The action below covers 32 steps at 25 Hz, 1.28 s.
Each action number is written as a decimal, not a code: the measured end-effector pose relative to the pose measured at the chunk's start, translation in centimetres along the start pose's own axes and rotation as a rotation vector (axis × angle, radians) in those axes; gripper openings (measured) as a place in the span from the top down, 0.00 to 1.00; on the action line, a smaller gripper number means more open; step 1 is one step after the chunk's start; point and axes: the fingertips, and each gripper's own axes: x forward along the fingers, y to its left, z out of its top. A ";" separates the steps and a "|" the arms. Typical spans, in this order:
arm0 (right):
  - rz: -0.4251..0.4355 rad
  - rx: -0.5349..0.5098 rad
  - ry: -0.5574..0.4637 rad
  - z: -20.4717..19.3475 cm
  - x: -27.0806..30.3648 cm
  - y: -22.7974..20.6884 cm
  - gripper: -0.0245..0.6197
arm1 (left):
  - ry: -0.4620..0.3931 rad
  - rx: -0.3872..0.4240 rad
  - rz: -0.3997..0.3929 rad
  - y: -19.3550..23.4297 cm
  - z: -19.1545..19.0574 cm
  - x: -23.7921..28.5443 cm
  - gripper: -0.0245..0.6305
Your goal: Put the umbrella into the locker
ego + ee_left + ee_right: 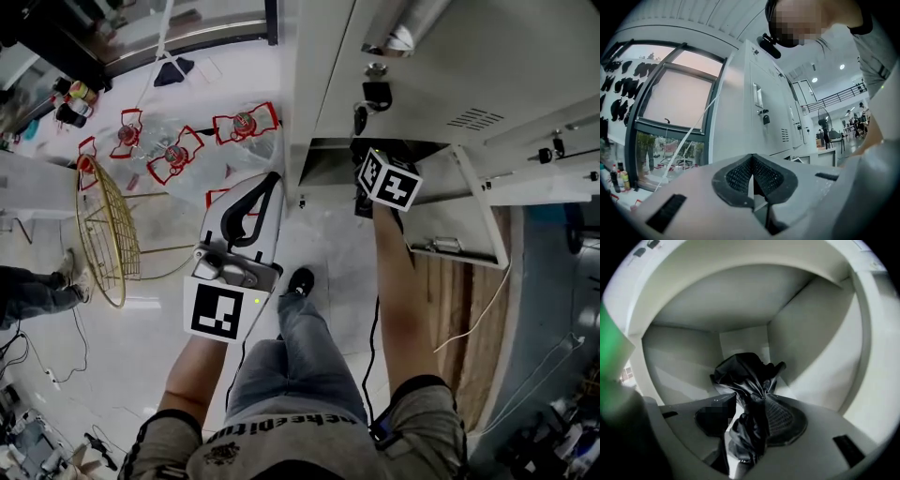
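Observation:
A black folded umbrella (743, 373) is clamped between the pads of my right gripper (751, 405), its crumpled fabric reaching forward into the grey locker compartment (740, 301). In the head view the right gripper's marker cube (389, 180) sits at the mouth of the open compartment (323, 161); its jaws and the umbrella are hidden inside. The compartment door (466, 214) hangs open to the right. My left gripper (267, 186) is held to the left of the locker, over the floor, jaws together and nothing in them. In the left gripper view the left gripper's pads (740, 176) meet at the tip.
A padlock (376, 94) hangs on the shut door above. A gold wire stool (103, 234), red-framed items (174, 156) and bottles (71, 98) stand on the floor at the left. Another person's legs (28, 291) are at the far left. A white cable (478, 319) runs at the right.

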 end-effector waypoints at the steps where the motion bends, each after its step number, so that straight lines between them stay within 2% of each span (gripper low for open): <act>1: 0.003 0.003 -0.002 0.0 -0.3 0.1 0.66 | -0.003 0.002 -0.001 0.0 0.3 0.1 0.96; 3: 0.001 0.003 -0.009 0.2 -1.0 0.2 0.70 | -0.011 0.005 -0.002 -0.1 1.0 0.1 0.96; 9: -0.002 0.022 -0.030 0.9 -3.8 0.7 0.95 | -0.022 0.004 -0.022 -0.8 2.7 -0.1 0.96; 19: 0.006 0.044 -0.088 1.8 -10.5 2.8 0.96 | -0.055 -0.009 -0.096 -2.0 6.1 -0.6 0.96; 32: -0.061 0.053 -0.189 4.3 -20.9 5.8 0.96 | -0.087 -0.023 -0.224 -3.0 9.7 -2.7 0.96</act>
